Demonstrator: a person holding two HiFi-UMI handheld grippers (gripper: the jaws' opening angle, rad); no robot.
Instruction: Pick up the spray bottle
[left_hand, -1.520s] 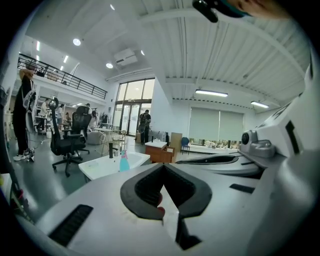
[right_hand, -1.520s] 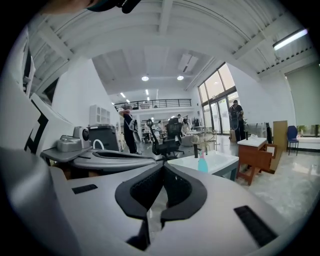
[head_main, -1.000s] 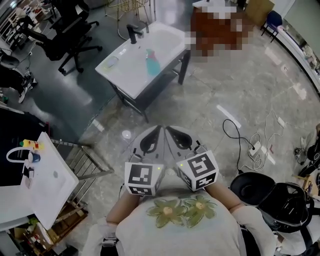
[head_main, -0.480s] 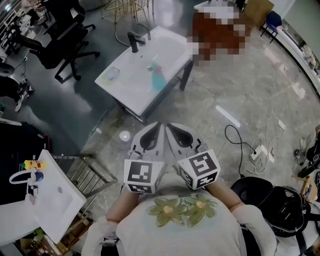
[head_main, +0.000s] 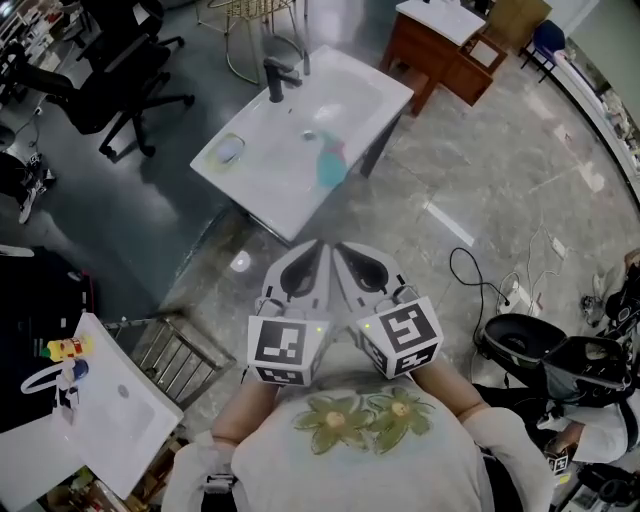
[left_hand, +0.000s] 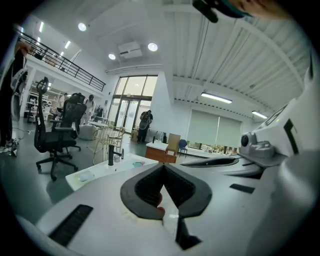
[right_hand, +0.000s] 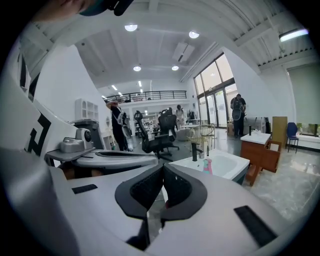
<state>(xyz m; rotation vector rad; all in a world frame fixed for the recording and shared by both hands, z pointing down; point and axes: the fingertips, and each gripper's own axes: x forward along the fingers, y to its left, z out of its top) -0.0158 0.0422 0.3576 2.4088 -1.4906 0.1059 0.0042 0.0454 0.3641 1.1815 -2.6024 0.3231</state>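
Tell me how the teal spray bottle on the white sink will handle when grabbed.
The spray bottle looks plastic, so probably light and slightly squeezable. It appears to stand upright on the smooth white sink, so a sideways nudge could tip or slide it. Fill level can't be made out, so weight is uncertain.

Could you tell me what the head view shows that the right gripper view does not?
Only the head view: the soap dish on the washbasin, a cable on the floor, and a second basin at lower left. Only the right gripper view: ceiling lights, a balcony railing and a person by the windows. Both: the right tool, shut and empty, the spray bottle on the white washbasin, its black tap, and the wooden cabinet.
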